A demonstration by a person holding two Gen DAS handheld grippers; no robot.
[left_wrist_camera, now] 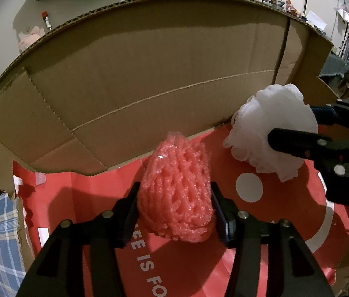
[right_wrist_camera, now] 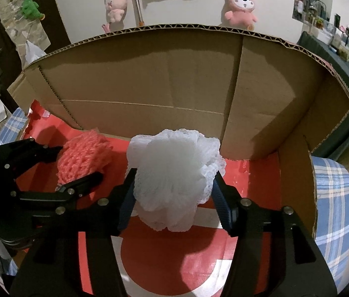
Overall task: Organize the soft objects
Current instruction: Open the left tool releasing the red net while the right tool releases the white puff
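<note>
Got a pink foam net (left_wrist_camera: 174, 173) pinched lightly in the left tool (left_wrist_camera: 174, 194), pads touching both flanks, low over the floor of the cardboard box (left_wrist_camera: 149, 61). Same deal just beside it: white foam net (right_wrist_camera: 174, 180) bunched into a ball, squeezed softly in the right tool (right_wrist_camera: 172, 178). Hard to say if either is resting on the bottom yet.

Risk-wise: springy stuff, so could puff out and roll once let go, or snag a pad and get dragged back out. Could also bump into each other, being so close.

Nothing else inside the box besides a red printed sheet (left_wrist_camera: 285, 222) lining the floor. Blue plaid cloth (right_wrist_camera: 335, 198) outside.
</note>
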